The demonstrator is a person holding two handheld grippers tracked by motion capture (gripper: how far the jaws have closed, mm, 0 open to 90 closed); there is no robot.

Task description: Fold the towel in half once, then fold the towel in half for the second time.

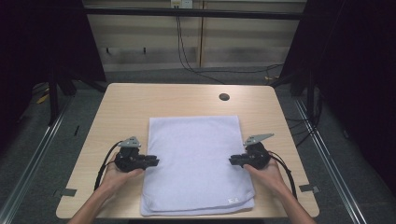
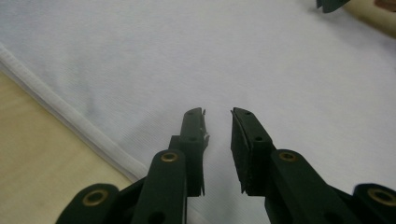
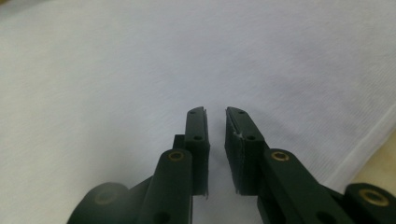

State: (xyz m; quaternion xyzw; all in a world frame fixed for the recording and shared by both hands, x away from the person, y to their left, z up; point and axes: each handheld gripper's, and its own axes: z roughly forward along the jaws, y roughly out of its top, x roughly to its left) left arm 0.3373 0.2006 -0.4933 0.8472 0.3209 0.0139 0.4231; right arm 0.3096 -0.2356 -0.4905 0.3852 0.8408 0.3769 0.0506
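A folded pale lavender terry towel (image 1: 196,163) lies flat on the middle of a light wooden table (image 1: 121,102), its near edge close to the table's near edge. The left gripper (image 1: 153,162) reaches over the towel's left edge and the right gripper (image 1: 233,161) over its right edge, tips pointing toward each other. Each gripper's black jaws stand slightly apart, a narrow gap between them, with nothing clamped, just above the cloth.

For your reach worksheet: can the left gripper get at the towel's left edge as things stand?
Probably yes: the left gripper sits over the towel's left edge, jaws slightly apart and empty, nothing between.
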